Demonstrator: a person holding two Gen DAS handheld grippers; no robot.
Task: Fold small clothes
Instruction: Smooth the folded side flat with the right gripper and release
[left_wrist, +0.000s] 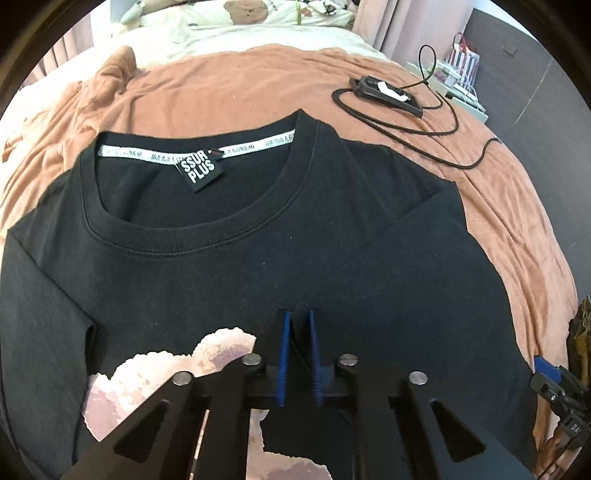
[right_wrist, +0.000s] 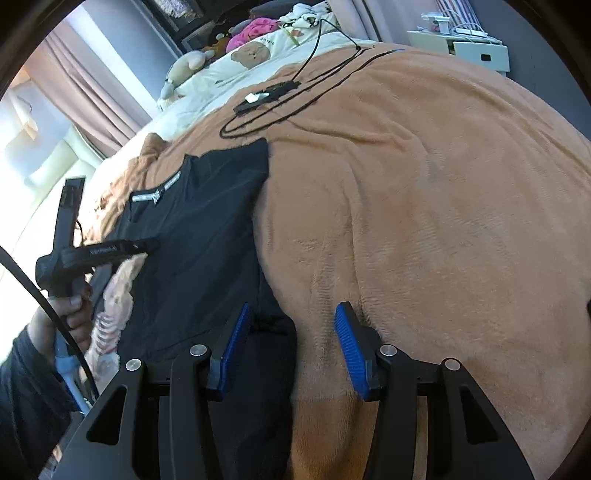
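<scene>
A black T-shirt (left_wrist: 229, 266) with a pale pink print (left_wrist: 155, 373) lies face up on the brown blanket (left_wrist: 229, 88), its collar and label pointing away from me. One side is folded in over the chest. My left gripper (left_wrist: 299, 314) is shut, its blue pads pinching a small pucker of the shirt's black cloth just below the collar. In the right wrist view the T-shirt (right_wrist: 199, 236) lies to the left. My right gripper (right_wrist: 295, 306) stands open astride the shirt's right edge, pads apart and pressing nothing. A hand (right_wrist: 70, 310) holds the left gripper (right_wrist: 144, 244) over the print.
A black device (left_wrist: 388, 94) with a long looped cable (left_wrist: 458, 122) lies on the blanket beyond the shirt's right shoulder. Cream bedding and plush toys (right_wrist: 255, 29) fill the head of the bed. A white nightstand (right_wrist: 476, 51) stands past the bed's far edge. Bare blanket (right_wrist: 443, 221) spreads right of the shirt.
</scene>
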